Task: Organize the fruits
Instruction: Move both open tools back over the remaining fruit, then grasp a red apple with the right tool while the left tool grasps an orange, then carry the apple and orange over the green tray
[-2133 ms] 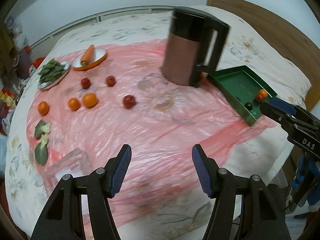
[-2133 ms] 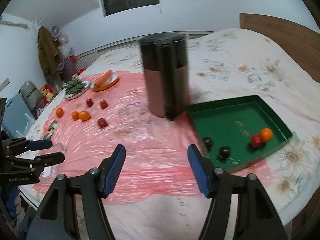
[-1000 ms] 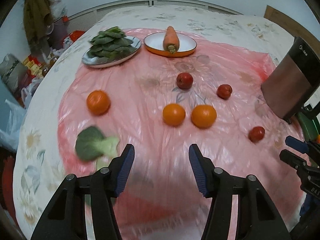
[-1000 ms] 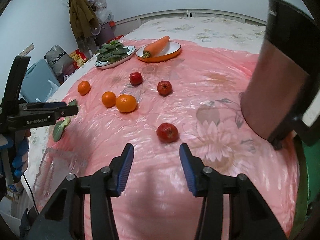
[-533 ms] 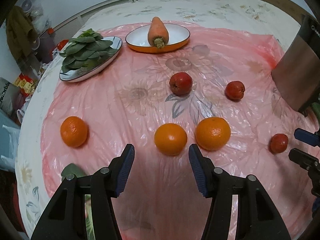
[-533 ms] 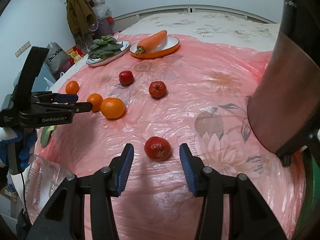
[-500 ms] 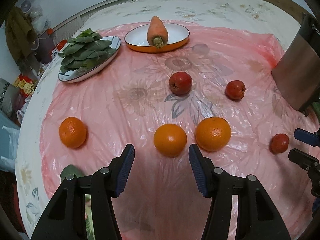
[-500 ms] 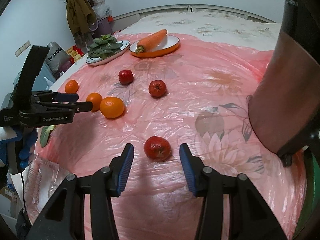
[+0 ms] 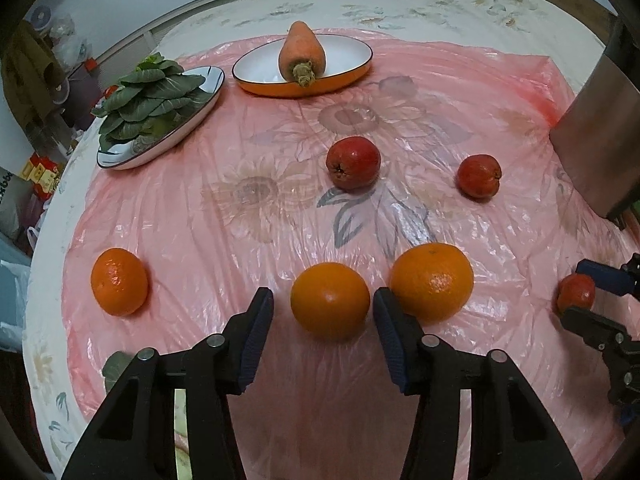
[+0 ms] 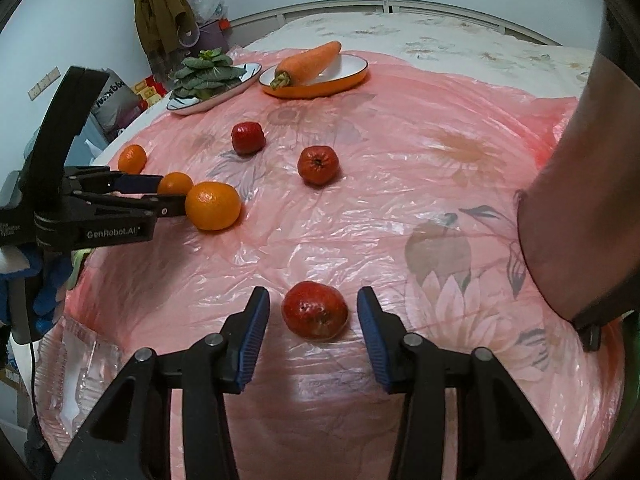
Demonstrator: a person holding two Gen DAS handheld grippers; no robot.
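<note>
The left gripper [image 9: 323, 312] is lowered over the pink plastic sheet [image 9: 280, 208] on the bed, its jaws closing around a small orange [image 9: 330, 300]; the right pad seems to touch the fruit, the left pad is apart, so it is not yet grasped. A bigger orange [image 9: 432, 282] lies just beside it, and a third orange [image 9: 119, 282] sits well apart to the left. The right gripper [image 10: 313, 322] is closing around a red fruit [image 10: 315, 311], with gaps on both sides, still released. Two more red fruits [image 10: 318, 165] [image 10: 247, 138] lie farther up the sheet. Beyond them a carrot [image 10: 308, 60] rests on an orange dish [image 10: 352, 76], next to a plate of greens [image 10: 206, 72]. A dark jug [image 10: 576, 184] stands at the right.
</note>
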